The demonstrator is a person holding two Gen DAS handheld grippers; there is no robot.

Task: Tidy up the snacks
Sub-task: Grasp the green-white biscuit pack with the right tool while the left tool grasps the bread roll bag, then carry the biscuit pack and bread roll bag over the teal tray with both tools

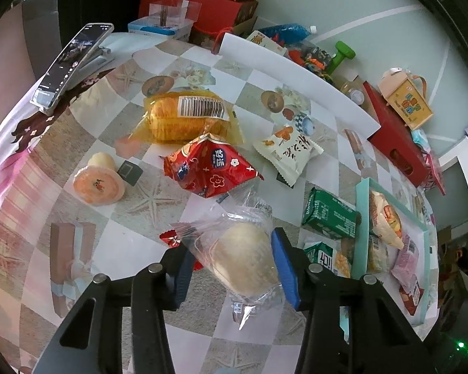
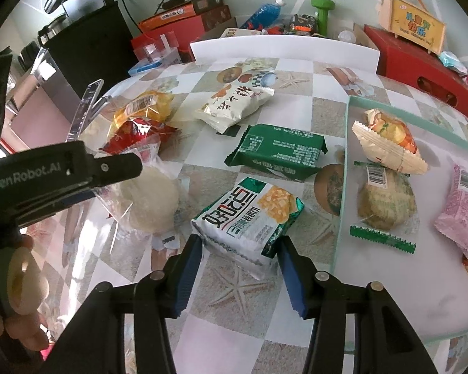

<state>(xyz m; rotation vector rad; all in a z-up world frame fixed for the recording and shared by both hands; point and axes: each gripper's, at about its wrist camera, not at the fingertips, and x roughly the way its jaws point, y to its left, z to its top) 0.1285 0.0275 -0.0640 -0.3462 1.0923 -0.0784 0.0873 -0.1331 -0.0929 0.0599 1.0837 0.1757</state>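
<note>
A pale round bun in a clear wrapper [image 1: 246, 255] lies on the checkered tablecloth between the blue pads of my left gripper [image 1: 231, 243]. The right pad rests against it, while the left pad meets only loose wrapper. In the right wrist view the left gripper's fingers [image 2: 118, 166] hover over that bun [image 2: 153, 199]. My right gripper [image 2: 240, 243] is shut on the near end of a green-and-white snack packet [image 2: 249, 215]. Beside it, a teal-rimmed white tray [image 2: 346, 155] holds several wrapped snacks.
Loose on the cloth lie a dark green packet [image 2: 277, 152], a white packet [image 2: 234, 103], a red packet [image 1: 209, 168], a yellow one [image 1: 184, 115] and an orange jelly cup [image 1: 96, 184]. A phone on a stand [image 1: 71, 62] sits far left. Boxes [image 2: 421, 62] crowd the back.
</note>
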